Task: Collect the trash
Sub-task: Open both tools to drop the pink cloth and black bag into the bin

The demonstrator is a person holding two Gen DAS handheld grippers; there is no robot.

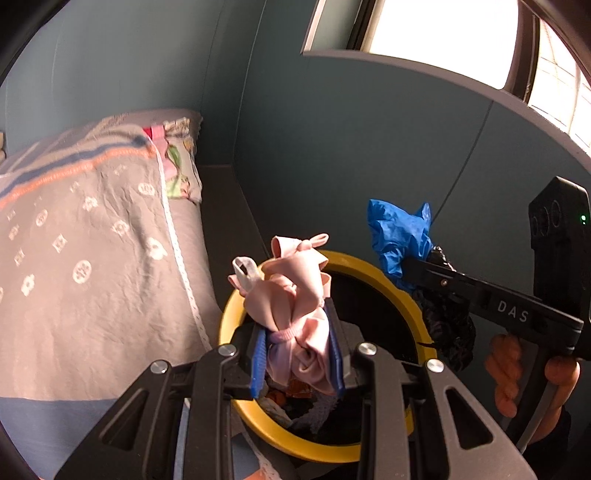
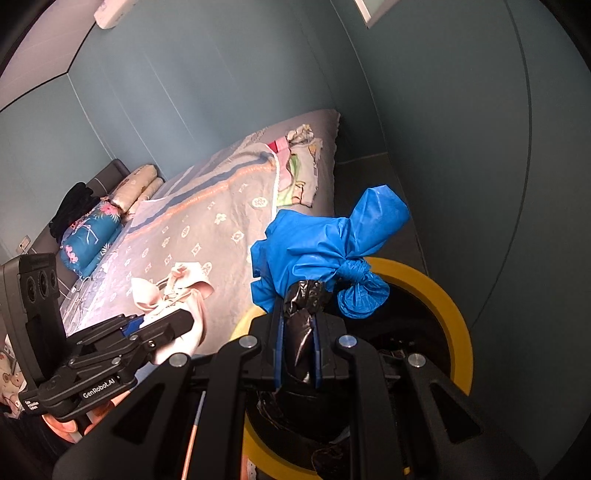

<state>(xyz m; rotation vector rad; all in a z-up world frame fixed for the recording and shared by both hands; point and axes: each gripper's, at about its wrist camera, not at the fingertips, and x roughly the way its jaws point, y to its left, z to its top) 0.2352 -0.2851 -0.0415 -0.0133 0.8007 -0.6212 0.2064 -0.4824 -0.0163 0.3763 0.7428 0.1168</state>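
Note:
My left gripper [image 1: 297, 354] is shut on a crumpled pink cloth [image 1: 295, 295] and holds it over the near rim of a round bin with a yellow rim [image 1: 229, 314]. The bin holds several scraps. My right gripper [image 2: 298, 350] is shut on a black plastic bag [image 2: 301, 332] with a knotted blue plastic bag [image 2: 325, 251] bunched at its top, above the same bin [image 2: 454, 317]. The right gripper also shows in the left wrist view [image 1: 410, 267], right of the bin. The left gripper shows in the right wrist view [image 2: 177, 325] with the pink cloth [image 2: 177, 291].
A bed with a grey patterned cover [image 1: 92, 240] lies left of the bin, with pillows [image 2: 92, 232] at its far end. Teal walls [image 1: 332, 147] stand close behind the bin. A window [image 1: 443, 33] is above.

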